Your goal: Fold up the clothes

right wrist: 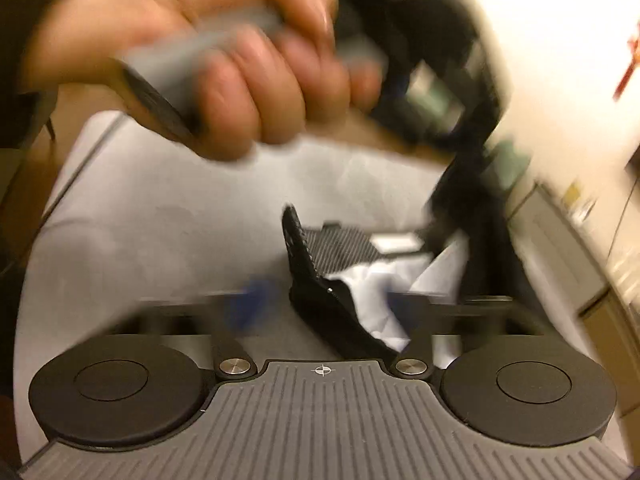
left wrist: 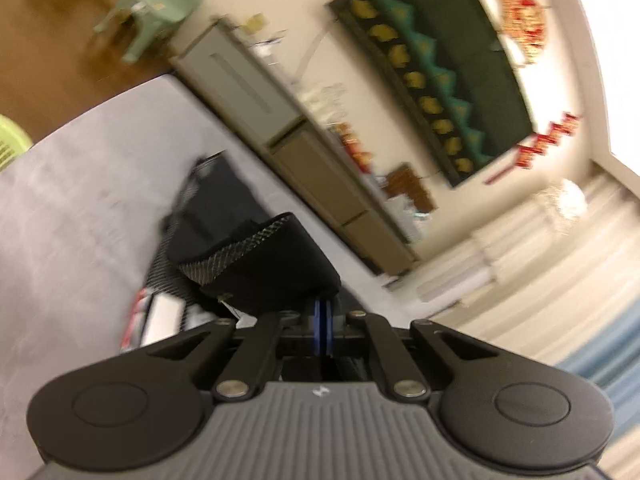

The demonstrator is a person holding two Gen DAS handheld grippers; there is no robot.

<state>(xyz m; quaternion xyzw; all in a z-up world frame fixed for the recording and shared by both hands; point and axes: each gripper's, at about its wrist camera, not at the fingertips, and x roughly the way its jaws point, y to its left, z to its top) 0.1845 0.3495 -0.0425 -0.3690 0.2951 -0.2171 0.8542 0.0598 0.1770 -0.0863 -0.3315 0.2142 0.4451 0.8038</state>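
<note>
We see the left gripper (left wrist: 322, 320) with its 2 blue fingers (left wrist: 318, 316) pressed together on a fold of the black garment (left wrist: 256, 264), lifting that edge above the grey desk (left wrist: 80, 216) while the rest trails down onto it. In the right wrist view the right gripper (right wrist: 320, 300) has its fingers (right wrist: 250, 300) spread apart, blurred, with the garment's black-and-white cloth lying loose between them near the desk's near edge. A hand (right wrist: 224, 68) grips the other tool above.

Green chairs (left wrist: 160, 12), grey cabinet (left wrist: 256, 92), dark wall hanging (left wrist: 448, 68).
</note>
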